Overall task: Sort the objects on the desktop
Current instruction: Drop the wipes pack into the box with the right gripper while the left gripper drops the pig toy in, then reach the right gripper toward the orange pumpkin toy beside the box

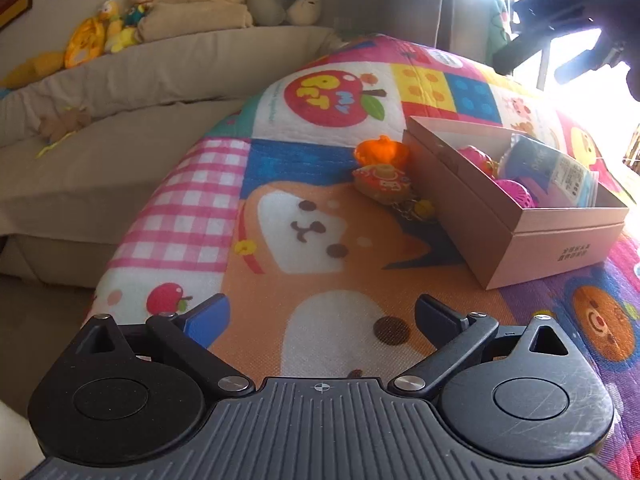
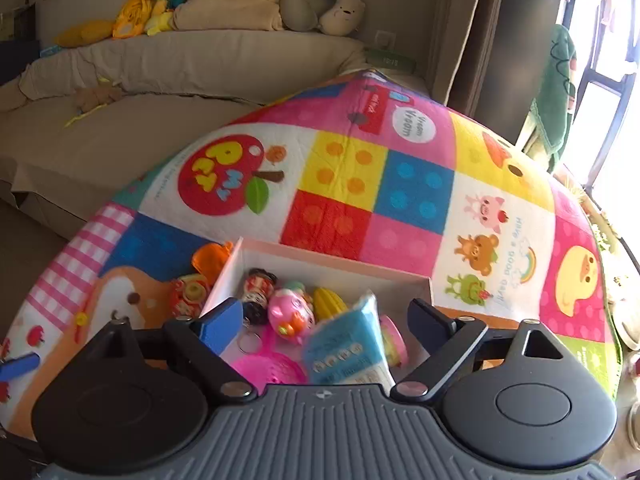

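Observation:
A pink cardboard box [image 1: 556, 240] stands on a colourful cartoon mat [image 1: 320, 240]. It holds a blue tissue packet [image 2: 348, 350], a pink pig toy [image 2: 288, 314], a yellow toy [image 2: 328, 300], a small can [image 2: 258, 286] and a pink strainer [image 2: 268, 366]. Outside its left wall lie an orange clip [image 1: 382, 152] and a round red and yellow charm [image 1: 382, 182] with a chain. My left gripper [image 1: 322, 318] is open and empty, low over the mat. My right gripper [image 2: 326, 322] is open and empty, above the box; it also shows in the left wrist view [image 1: 560, 56].
A beige sofa [image 2: 120, 128] with cushions and plush toys [image 2: 160, 4] runs behind and left of the mat. A bright window [image 2: 600, 72] is at the right. The mat's left edge drops to the floor [image 1: 36, 320].

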`<state>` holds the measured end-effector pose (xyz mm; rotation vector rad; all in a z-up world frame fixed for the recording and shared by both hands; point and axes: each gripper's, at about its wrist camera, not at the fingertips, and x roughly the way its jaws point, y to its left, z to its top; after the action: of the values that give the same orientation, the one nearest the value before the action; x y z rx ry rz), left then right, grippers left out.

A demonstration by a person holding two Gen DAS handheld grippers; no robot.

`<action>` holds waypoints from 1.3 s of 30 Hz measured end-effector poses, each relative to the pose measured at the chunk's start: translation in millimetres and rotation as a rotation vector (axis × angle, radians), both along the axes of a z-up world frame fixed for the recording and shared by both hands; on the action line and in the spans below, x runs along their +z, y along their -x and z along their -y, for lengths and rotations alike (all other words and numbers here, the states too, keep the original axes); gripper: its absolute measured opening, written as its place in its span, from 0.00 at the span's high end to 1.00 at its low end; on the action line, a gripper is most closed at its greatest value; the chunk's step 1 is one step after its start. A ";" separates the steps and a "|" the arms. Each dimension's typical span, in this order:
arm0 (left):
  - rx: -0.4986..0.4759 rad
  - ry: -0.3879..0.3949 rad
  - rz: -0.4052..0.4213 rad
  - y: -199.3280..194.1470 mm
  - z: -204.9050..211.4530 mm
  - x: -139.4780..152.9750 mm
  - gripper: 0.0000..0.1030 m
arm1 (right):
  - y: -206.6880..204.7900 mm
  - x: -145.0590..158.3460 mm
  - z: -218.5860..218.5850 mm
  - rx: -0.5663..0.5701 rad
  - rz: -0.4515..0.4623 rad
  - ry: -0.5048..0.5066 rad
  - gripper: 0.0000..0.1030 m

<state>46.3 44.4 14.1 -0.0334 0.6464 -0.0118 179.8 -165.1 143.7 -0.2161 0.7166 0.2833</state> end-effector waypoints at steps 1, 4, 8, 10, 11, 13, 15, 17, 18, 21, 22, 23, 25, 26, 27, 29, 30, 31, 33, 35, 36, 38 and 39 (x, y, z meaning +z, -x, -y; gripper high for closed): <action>0.004 0.016 -0.004 0.3 -2.3 -3.2 0.01 | -6.5 4.2 -11.2 0.019 -0.015 -0.021 0.11; 0.017 0.073 -0.007 0.1 -10.6 -4.6 0.01 | -31.6 -0.3 -59.5 0.097 -0.071 -0.010 0.43; 0.034 0.144 -0.003 1.5 -20.6 -6.6 0.01 | -77.4 -32.7 -117.8 0.100 -0.157 0.059 0.53; 0.031 0.160 -0.002 1.6 -22.3 -6.9 0.00 | -96.6 -52.0 -140.4 0.090 -0.154 0.119 0.60; 0.028 0.166 -0.003 1.3 -22.8 -7.1 0.00 | -104.7 -61.5 -149.7 0.088 -0.150 0.149 0.66; 0.026 0.179 -0.001 1.2 -24.3 -7.1 0.00 | -118.0 -78.5 -163.3 0.082 -0.141 0.207 0.69; 0.025 0.192 0.003 1.7 -26.1 -7.1 0.00 | -127.3 -92.1 -171.3 0.063 -0.123 0.267 0.71; 0.023 0.201 0.005 2.0 -27.0 -7.3 0.00 | -131.4 -99.9 -173.4 0.061 -0.145 0.281 0.77; 0.022 0.201 0.006 2.0 -26.9 -7.1 0.00 | -130.4 -101.1 -172.9 0.065 -0.167 0.270 0.78; 0.015 0.189 0.012 4.1 -24.4 -6.3 0.00 | -118.0 -100.3 -170.9 0.100 -0.230 0.228 0.79; 0.012 0.179 0.016 5.7 -23.1 -5.7 0.00 | -109.3 -99.6 -170.5 0.112 -0.228 0.231 0.79; 0.006 0.169 0.017 7.7 -21.5 -5.1 0.00 | -100.4 -99.3 -169.5 0.125 -0.233 0.234 0.79; -0.016 0.152 0.004 12.7 -17.6 -5.4 0.00 | -82.3 -97.8 -164.0 0.160 -0.272 0.205 0.79; -0.030 0.144 -0.002 16.4 -15.7 -5.4 0.00 | -72.7 -97.1 -161.6 0.180 -0.292 0.188 0.79; -0.046 0.135 -0.004 21.2 -13.5 -5.1 0.00 | -63.9 -95.5 -158.5 0.197 -0.303 0.172 0.79; -0.081 0.115 -0.014 31.5 -9.3 -4.7 0.00 | -40.5 -90.0 -151.1 0.239 -0.353 0.126 0.79; -0.094 0.105 -0.019 35.9 -7.5 -4.6 0.00 | -31.6 -88.1 -146.9 0.253 -0.378 0.106 0.79; -0.112 0.088 -0.025 42.4 -4.9 -4.7 0.00 | -18.9 -86.4 -144.9 0.279 -0.416 0.079 0.79; -0.141 0.060 -0.031 52.0 -0.3 -4.6 0.00 | 6.3 -83.5 -136.5 0.324 -0.456 0.056 0.79; -0.165 0.031 -0.038 60.9 4.7 -4.3 0.00 | 33.7 -80.7 -126.6 0.373 -0.469 0.058 0.79; -0.172 0.023 -0.040 63.8 6.4 -4.1 0.00 | 47.2 -77.7 -120.1 0.390 -0.462 0.065 0.79; -0.174 0.018 -0.048 67.8 7.8 -3.3 0.00 | 67.4 -65.4 -101.7 0.390 -0.422 0.047 0.78; -0.167 0.022 -0.053 68.0 8.0 -2.7 0.00 | 74.1 -58.1 -89.6 0.385 -0.395 0.024 0.78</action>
<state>-21.6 36.4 11.4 -0.0008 0.7003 -0.1795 105.7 -75.5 85.6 -0.3265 1.0690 0.6979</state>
